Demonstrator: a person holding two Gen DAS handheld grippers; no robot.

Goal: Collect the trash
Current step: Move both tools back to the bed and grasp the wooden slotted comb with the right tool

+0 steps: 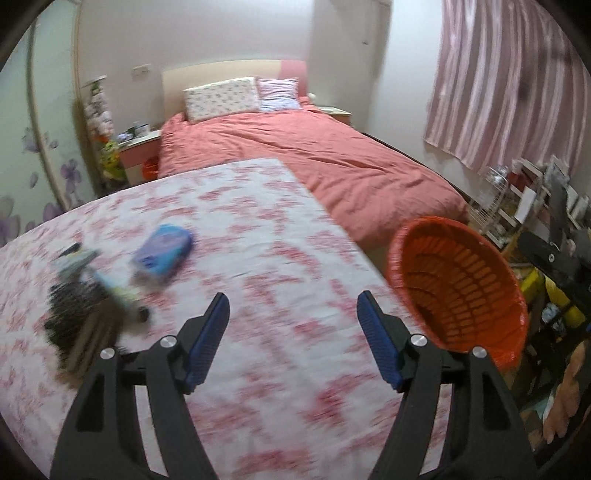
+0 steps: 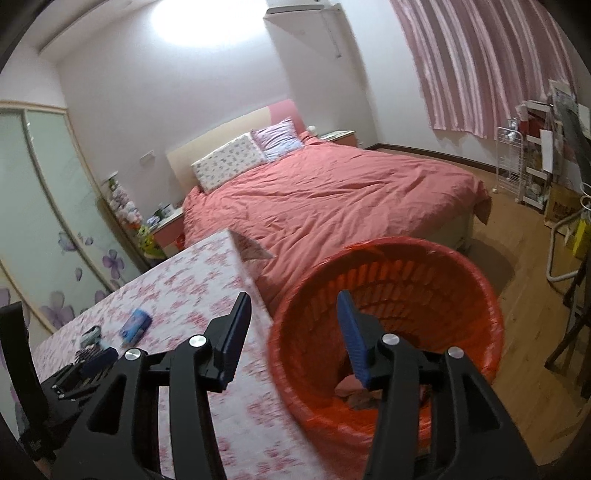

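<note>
Orange plastic — the trash basket [image 2: 388,325] stood on the floor just beside the desk [image 1: 258,258]. My right hand-held gripper [image 2: 293,336] hung over its rim, jaws apart, empty. My left hand-held gripper [image 1: 291,339] gaped over the desk — a blue packet [image 1: 162,254] lay ahead.

Both fisheye views are bending straight lines hard toward the edges, with dark corners closing in around a round picture. In the right wrist view a ceiling light [image 2: 199,22] is blowing out to pure white at the far top, washing the nearby wall [image 2: 166,92] pale. The room is looking evenly and softly lit, with shadows staying faint. In the left wrist view motion blur is smearing the near tablecloth [image 1: 258,258] and the small items on the left [image 1: 110,277], while the far bed [image 1: 314,155] is staying fairly sharp.
</note>
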